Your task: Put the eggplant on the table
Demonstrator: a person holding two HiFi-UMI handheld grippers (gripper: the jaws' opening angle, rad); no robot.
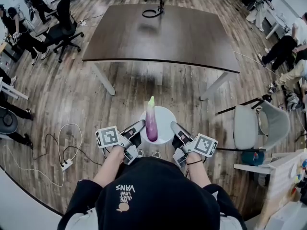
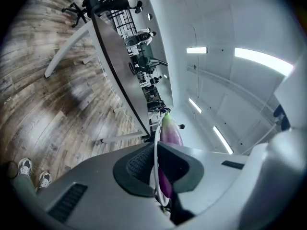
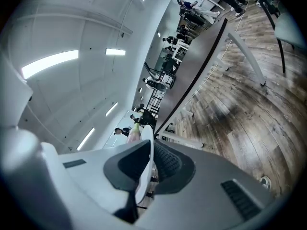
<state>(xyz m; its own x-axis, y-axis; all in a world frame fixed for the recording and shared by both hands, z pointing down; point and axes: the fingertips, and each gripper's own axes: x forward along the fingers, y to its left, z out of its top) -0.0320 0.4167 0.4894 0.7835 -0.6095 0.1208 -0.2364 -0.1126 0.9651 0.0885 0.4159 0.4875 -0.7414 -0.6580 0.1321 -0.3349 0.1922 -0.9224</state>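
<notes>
A long purple eggplant [image 1: 151, 122] with a green tip lies on a round white plate [image 1: 164, 117], held in the air over the floor in front of the person. My left gripper [image 1: 138, 127] is shut on the plate's left rim and my right gripper [image 1: 175, 129] on its right rim. In the left gripper view the plate [image 2: 156, 153] runs edge-on between the jaws, with the eggplant [image 2: 171, 131] behind it. The right gripper view shows the plate's rim [image 3: 145, 153] clamped edge-on. The dark brown table [image 1: 163, 32] stands ahead, a step away.
A black cable coil [image 1: 152, 12] lies at the table's far edge. A grey chair [image 1: 256, 123] stands to the right and a black office chair [image 1: 63, 30] at the far left. A power strip and cords [image 1: 66, 164] lie on the wooden floor at left. People stand around the room's edges.
</notes>
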